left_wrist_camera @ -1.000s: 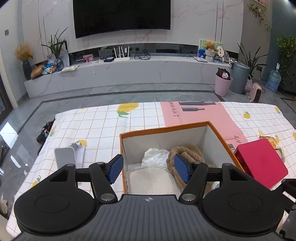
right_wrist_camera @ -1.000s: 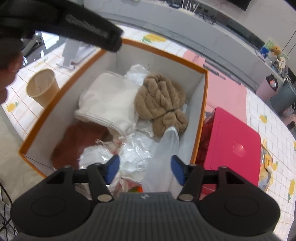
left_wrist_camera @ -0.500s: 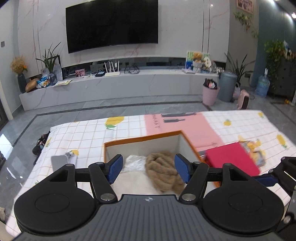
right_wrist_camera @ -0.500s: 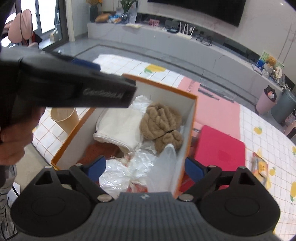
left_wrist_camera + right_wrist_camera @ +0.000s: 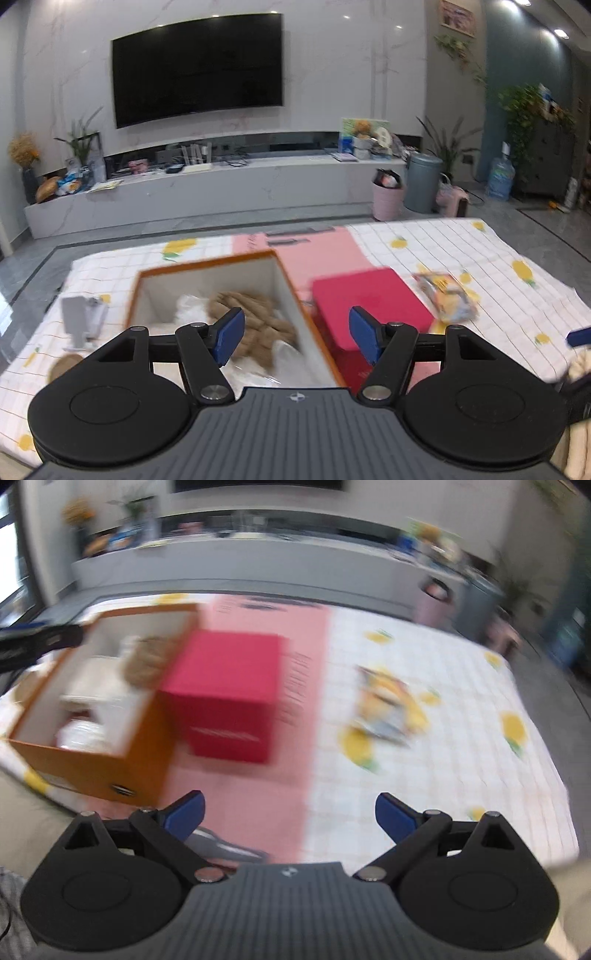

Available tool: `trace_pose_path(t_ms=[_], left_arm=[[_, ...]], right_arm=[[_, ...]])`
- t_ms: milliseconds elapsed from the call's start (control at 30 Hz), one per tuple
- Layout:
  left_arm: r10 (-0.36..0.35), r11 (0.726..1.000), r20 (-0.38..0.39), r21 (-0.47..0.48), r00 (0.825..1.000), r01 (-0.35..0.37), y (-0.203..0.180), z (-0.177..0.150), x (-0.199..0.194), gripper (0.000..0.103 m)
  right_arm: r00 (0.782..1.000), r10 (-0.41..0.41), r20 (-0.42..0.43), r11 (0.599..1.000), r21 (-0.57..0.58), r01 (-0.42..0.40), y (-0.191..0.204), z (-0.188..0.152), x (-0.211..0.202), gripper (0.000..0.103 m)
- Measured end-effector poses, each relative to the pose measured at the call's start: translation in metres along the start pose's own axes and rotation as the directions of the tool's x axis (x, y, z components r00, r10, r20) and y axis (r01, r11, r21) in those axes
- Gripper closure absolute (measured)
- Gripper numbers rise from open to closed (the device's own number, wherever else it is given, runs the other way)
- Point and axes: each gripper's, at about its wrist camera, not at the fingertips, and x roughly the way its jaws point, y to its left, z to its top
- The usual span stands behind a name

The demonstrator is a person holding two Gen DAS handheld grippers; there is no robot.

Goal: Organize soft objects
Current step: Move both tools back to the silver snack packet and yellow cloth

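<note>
Both tools have pulled back from the orange box (image 5: pixel 207 273) since a second ago: the right tool (image 5: pixel 290 812), which then hung over the box's contents, now looks across the worktop (image 5: pixel 424 775) with the box off to its left, and its jaws have just been opening, nothing between them. They stand spread wide. The soft things lie inside the box: a tan braided rope (image 5: pixel 255 314) against the right wall, white cloth (image 5: pixel 192 306) beside it, clear plastic nearer the camera. The left tool (image 5: pixel 295 334) hovers above the box's near right corner, its jaws spread and empty. Just right of the box stands a red box (image 5: pixel 225 679), touching or nearly touching it. Farther right a colourful packet (image 5: pixel 388 705) lies on the checked, lemon-print cloth. The right view is heavily blurred.
</note>
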Motion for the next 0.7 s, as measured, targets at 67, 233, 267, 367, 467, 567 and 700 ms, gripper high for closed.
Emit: trace_pose_path(t_ms=[67, 233, 267, 367, 467, 567, 700], left_arm=[[-0.018, 1.000, -0.011, -0.007, 1.000, 0.018, -0.012, -0.011, 0.005, 0.027], [-0.103, 0.994, -0.054, 0.016, 0.993, 0.104, -0.049, -0.038, 0.021, 0.027], [-0.117, 0.993, -0.059, 0.027, 0.991, 0.118, -0.058, -0.043, 0.024, 0.027], [-0.139, 0.985, -0.059, 0.099, 0.988, 0.145, -0.084, -0.058, 0.031, 0.026], [-0.152, 0.973, -0.037, 0.172, 0.988, 0.156, -0.114, -0.074, 0.039, 0.024], [-0.174, 0.964, -0.032, 0.199, 0.984, 0.176, -0.142, -0.084, 0.054, 0.021], [-0.189, 0.966, 0.005, 0.178, 0.982, 0.185, -0.175, -0.090, 0.080, 0.017]], right_arm=[[0.999, -0.043, -0.008, 0.998, 0.042, 0.043, -0.027, -0.015, 0.006, 0.006], [0.994, -0.094, -0.048, 0.986, 0.132, 0.100, -0.082, -0.047, 0.036, 0.006], [0.995, -0.088, -0.052, 0.982, 0.160, 0.095, -0.091, -0.051, 0.044, 0.006], [0.996, -0.068, -0.061, 0.967, 0.240, 0.080, -0.115, -0.057, 0.068, 0.006], [0.993, -0.066, -0.098, 0.954, 0.285, 0.092, -0.132, -0.057, 0.090, 0.006], [0.993, -0.065, -0.094, 0.966, 0.244, 0.086, -0.141, -0.052, 0.098, 0.006], [0.989, -0.145, -0.025, 0.970, 0.192, 0.147, -0.150, -0.048, 0.086, 0.003]])
